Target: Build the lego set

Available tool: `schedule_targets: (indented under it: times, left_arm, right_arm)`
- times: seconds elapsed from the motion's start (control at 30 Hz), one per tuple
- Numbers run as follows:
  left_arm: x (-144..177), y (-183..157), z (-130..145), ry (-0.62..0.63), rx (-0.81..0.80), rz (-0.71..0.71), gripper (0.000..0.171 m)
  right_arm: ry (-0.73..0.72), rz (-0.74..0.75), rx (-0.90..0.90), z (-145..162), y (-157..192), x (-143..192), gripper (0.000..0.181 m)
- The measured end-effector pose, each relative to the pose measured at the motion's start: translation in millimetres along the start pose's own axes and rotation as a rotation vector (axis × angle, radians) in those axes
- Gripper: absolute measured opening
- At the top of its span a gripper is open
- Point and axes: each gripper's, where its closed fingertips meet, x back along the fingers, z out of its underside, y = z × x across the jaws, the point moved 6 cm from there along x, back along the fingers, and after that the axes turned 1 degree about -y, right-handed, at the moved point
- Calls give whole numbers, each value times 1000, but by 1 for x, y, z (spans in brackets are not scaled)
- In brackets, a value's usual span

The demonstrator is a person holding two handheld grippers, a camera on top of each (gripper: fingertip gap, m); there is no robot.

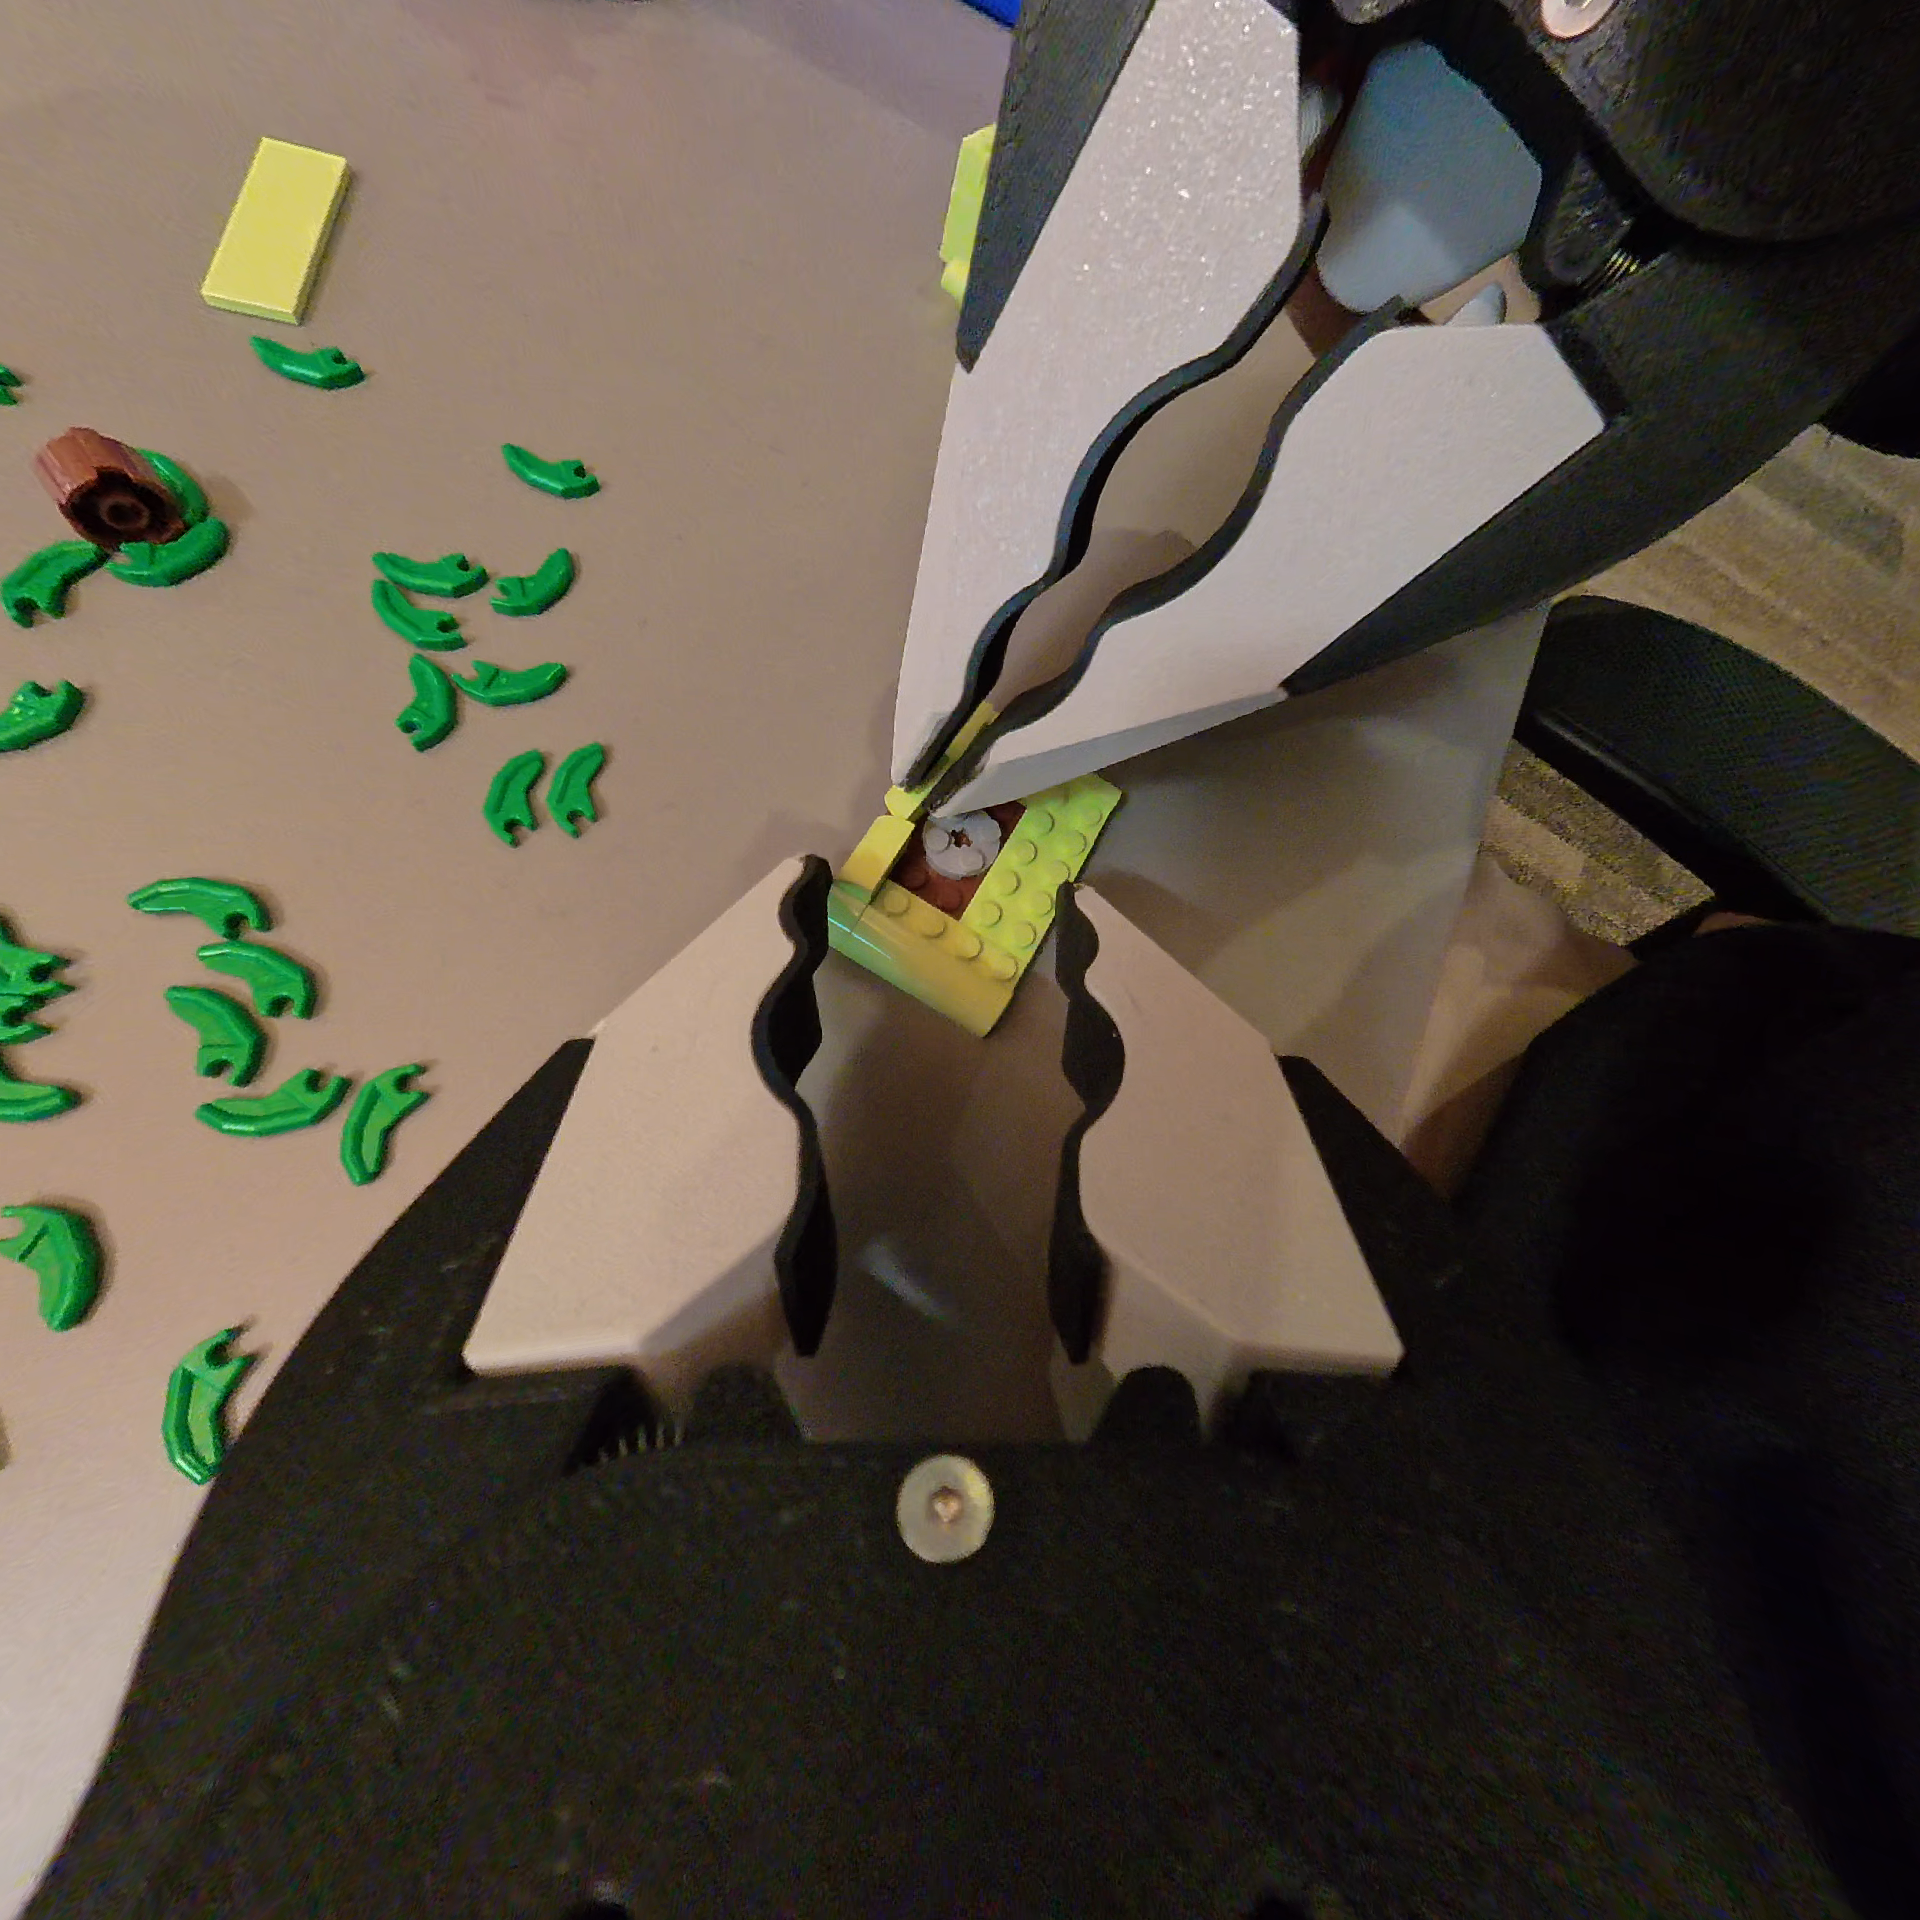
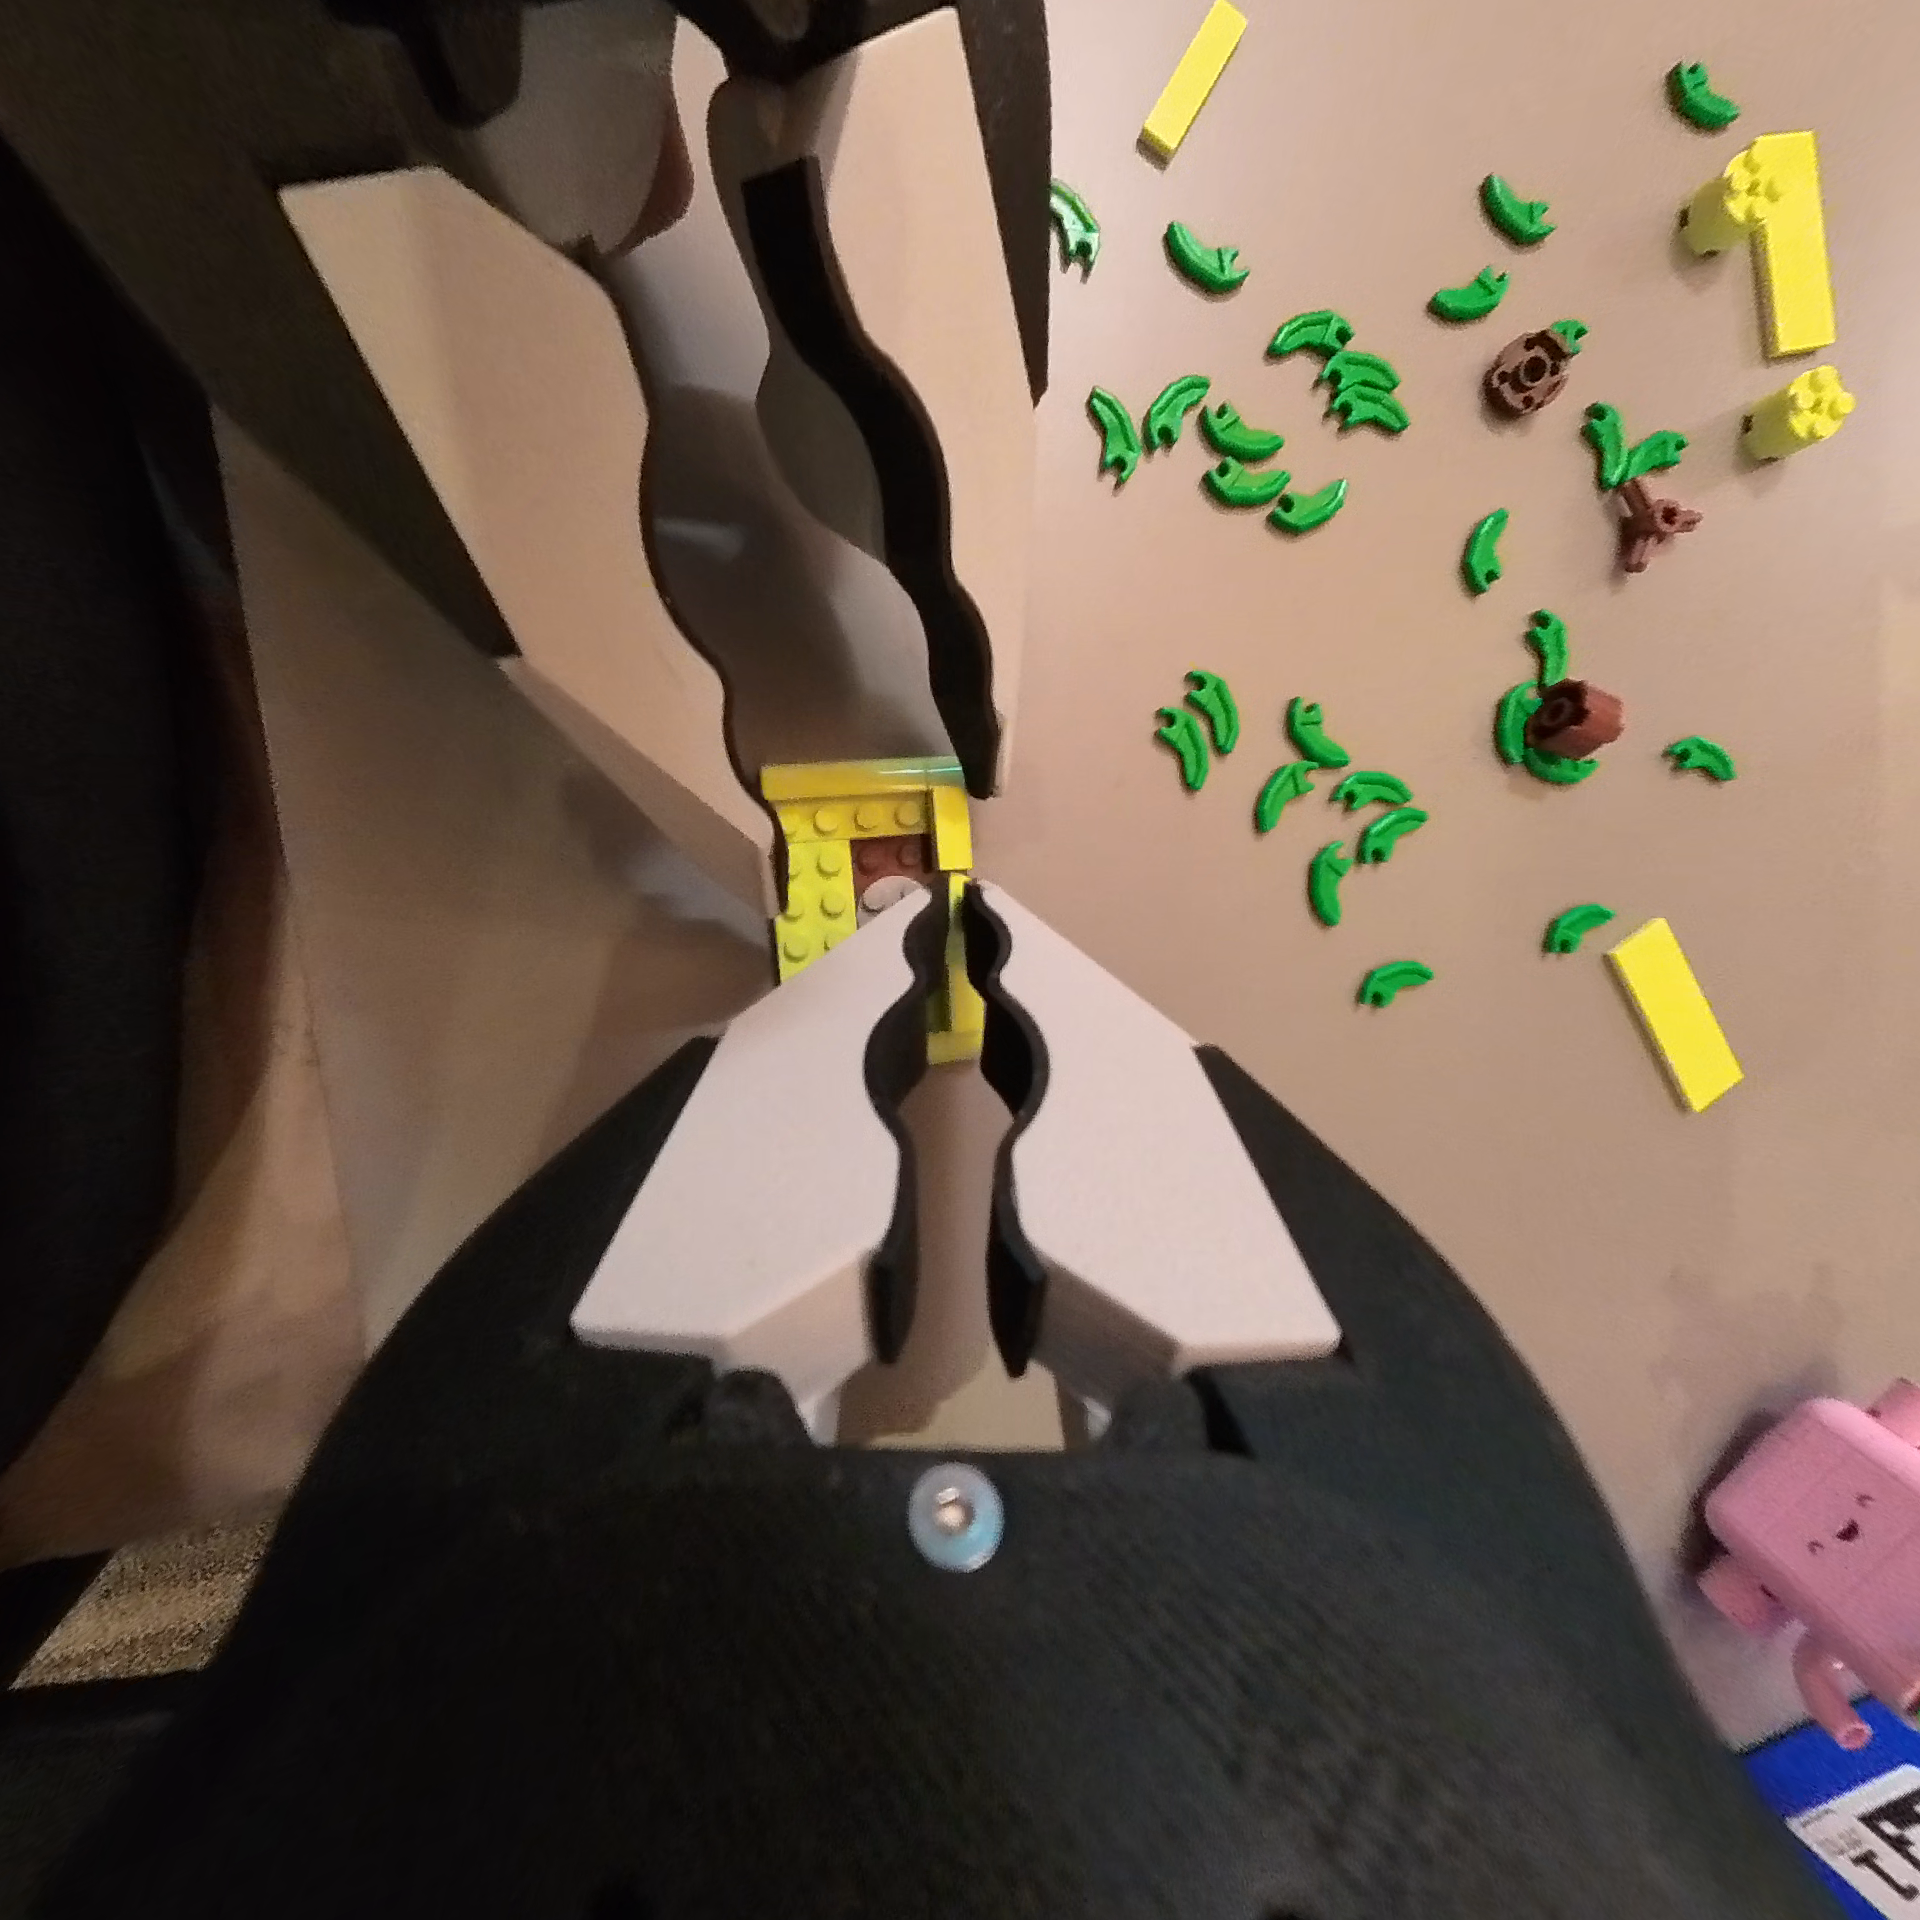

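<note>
While parted to about the width of the piece, grips the lego build (image 1: 1023, 883) between the jaws of the left gripper (image 1: 940, 914), the tips pressing on two opposite edges. Held studs-up at the edge of the bench (image 1: 623, 312); whether resting on it or lifted clear, cannot tell. Made of lime studded plates framing a brown plate (image 1: 920, 873), with a grey round piece (image 1: 958, 840) in the middle and a corner tile (image 1: 878, 847), smooth and yellow, seated on one corner.

Just beyond, angled in from the upper right: the right gripper (image 1: 925, 779), jaws almost closed, pinching a thin yellow tile (image 1: 961, 727) on edge between the tips. Lower end of that tile touching the build's rim right beside the corner tile. Same hold from the right wrist view: right gripper (image 2: 948, 904) narrowed onto the thin yellow tile (image 2: 951, 997), the build (image 2: 810, 914) just ahead, left gripper (image 2: 873, 784) clamping its far side.

Farther out on the bench, scattered widely: green leaf pieces (image 1: 457, 644), none touching the build. Among them a brown round piece (image 1: 104, 499) lying on a couple of leaves. Farther still, a loose yellow tile (image 1: 275, 229) lying flat. At the bench's near edge in the right wrist view, a pink figure (image 2: 1808, 1538).
</note>
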Motion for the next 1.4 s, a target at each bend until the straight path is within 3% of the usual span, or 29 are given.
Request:
schedule_targets:
  times: [0.3, 0.53, 0.93, 1.2, 1.4]
  left_arm:
    - [-1, 2, 0, 5, 31, 20, 42]
    - [-1, 3, 0, 4, 38, 24, 42]
    - [-1, 2, 1, 9, 30, 18, 42]
    - [-1, 2, 1, 10, 29, 14, 42]
    - [-1, 2, 0, 8, 28, 16, 42]
  right_arm:
    - [-73, -5, -63, 3, -7, 12, 0]
    - [-93, 124, -192, 28, -25, 16, 0]
    - [-82, 176, -280, 50, -15, 18, 0]
    - [-16, 106, -399, 45, -19, 15, 19]
    - [-1, 104, -400, 47, -22, 10, 4]
